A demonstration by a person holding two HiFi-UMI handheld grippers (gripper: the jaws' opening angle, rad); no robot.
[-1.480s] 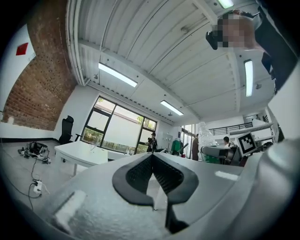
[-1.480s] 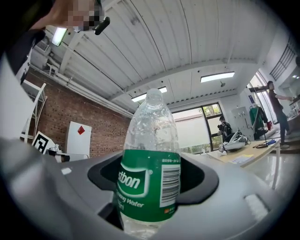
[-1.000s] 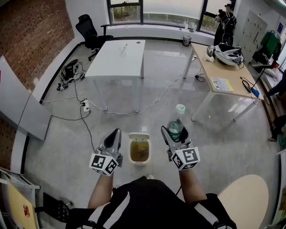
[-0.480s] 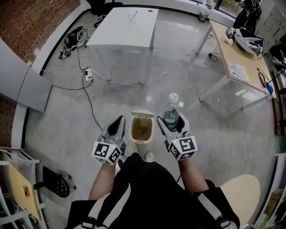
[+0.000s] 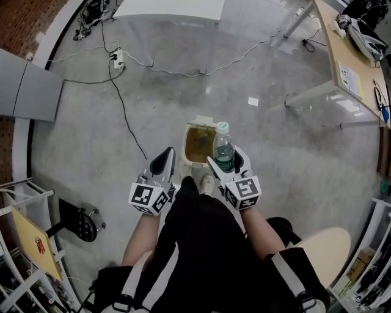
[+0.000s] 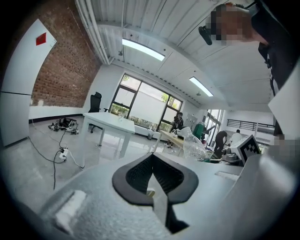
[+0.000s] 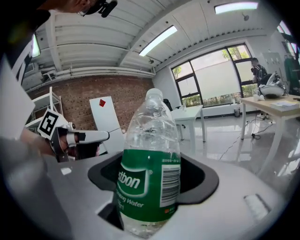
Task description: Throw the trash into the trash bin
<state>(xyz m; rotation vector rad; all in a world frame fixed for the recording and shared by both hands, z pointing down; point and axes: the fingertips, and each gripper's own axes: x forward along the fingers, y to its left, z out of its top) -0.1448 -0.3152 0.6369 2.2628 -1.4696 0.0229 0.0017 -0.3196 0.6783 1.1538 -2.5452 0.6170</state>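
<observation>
A small open trash bin (image 5: 187,147) with brownish contents stands on the floor just ahead of the person's feet. A clear water bottle (image 5: 223,147) with a green label and white cap stands upright in my right gripper (image 5: 225,161), which is shut on its lower body. In the head view the bottle overlaps the bin's right rim. The right gripper view shows the bottle (image 7: 150,164) filling the space between the pads. My left gripper (image 5: 166,161) hangs to the left of the bin, its pads (image 6: 140,176) pressed together with nothing held.
A white table (image 5: 171,7) stands at the far side and a wooden desk (image 5: 351,61) at the upper right. Cables and a power strip (image 5: 119,60) trail over the grey floor. A round wooden tabletop (image 5: 330,263) is at the lower right, a black wheeled base (image 5: 79,220) at the left.
Both grippers have come down toward the floor. The bin has drawn close, and the bottle went from beside it to over its right rim. The bottle stays gripped.
</observation>
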